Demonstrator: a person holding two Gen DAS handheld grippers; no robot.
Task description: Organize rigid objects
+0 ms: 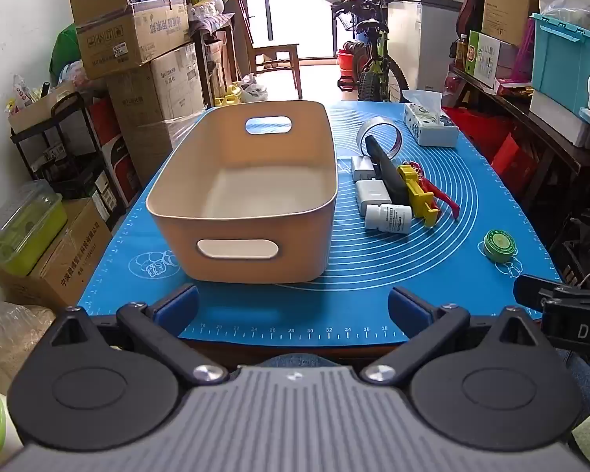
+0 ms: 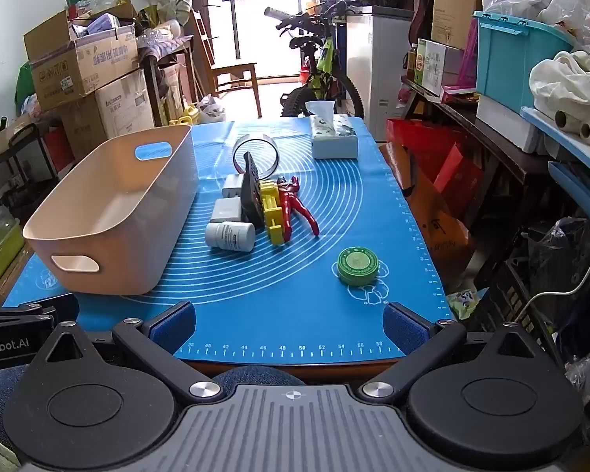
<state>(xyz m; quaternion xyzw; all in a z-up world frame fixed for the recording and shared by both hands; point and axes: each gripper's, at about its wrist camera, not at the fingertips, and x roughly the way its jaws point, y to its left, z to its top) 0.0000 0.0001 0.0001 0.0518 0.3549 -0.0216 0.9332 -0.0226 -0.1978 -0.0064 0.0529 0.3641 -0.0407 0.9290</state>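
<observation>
Right wrist view puts the green tin [image 2: 358,265] just ahead of the right gripper [image 2: 289,324], nearer the bench's right edge than the bin [image 2: 110,212]; both grippers' fingers [image 1: 177,305] gape empty.

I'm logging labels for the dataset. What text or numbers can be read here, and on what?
"nRobot.AI": left gripper body, cut off.
"DA": right gripper body, cut off.
"38" to "58": ruler on blue mat.
White bottle label: too small to read.
Green tin lid: blurred.
</observation>
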